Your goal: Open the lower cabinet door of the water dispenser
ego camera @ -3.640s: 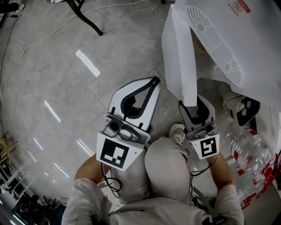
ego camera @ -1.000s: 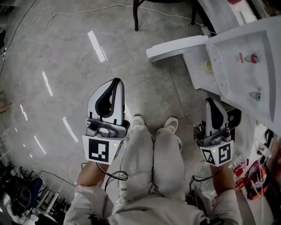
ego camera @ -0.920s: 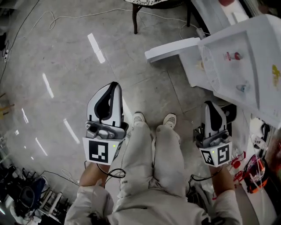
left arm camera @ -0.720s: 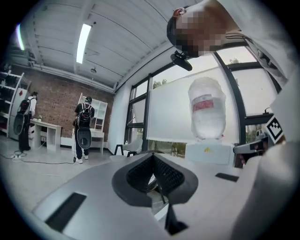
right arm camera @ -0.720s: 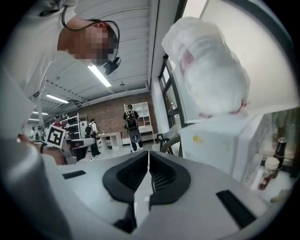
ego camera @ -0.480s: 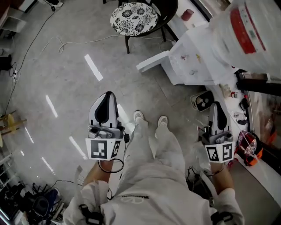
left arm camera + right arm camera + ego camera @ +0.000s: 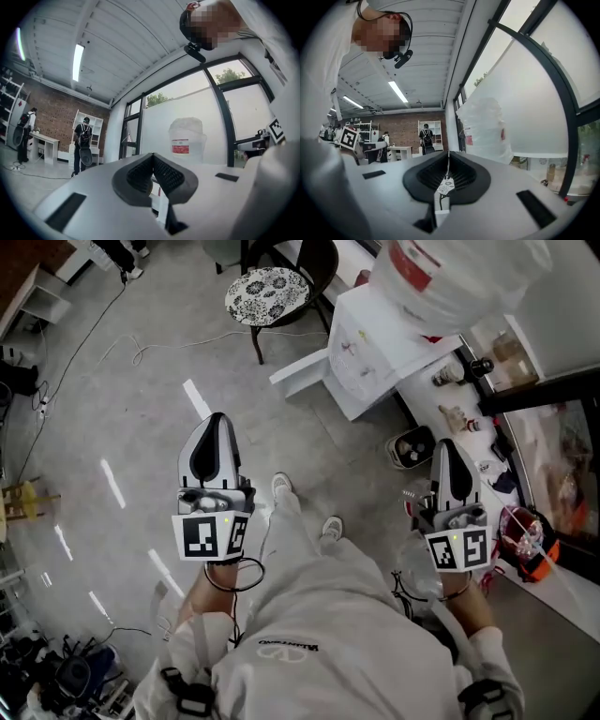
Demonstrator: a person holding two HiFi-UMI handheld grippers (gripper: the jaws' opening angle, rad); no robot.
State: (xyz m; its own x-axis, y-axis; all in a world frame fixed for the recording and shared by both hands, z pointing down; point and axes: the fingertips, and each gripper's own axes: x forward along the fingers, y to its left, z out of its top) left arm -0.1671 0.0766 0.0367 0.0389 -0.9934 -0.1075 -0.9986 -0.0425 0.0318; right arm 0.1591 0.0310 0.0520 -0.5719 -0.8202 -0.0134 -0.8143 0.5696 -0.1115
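Left gripper (image 7: 216, 420) has its jaws pressed together with nothing inside, and so does the right gripper (image 7: 446, 448). At one o'clock, well apart from both, stands the white water dispenser (image 7: 370, 343). Its lower cabinet door (image 7: 300, 373) sticks out open.

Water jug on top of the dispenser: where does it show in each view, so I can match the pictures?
Head view: water jug at top right, on the white dispenser.
Left gripper view: jug at centre, just above the jaws.
Right gripper view: jug right of centre, above the jaws.
Shared landmark: the dark window frame beside the jug.
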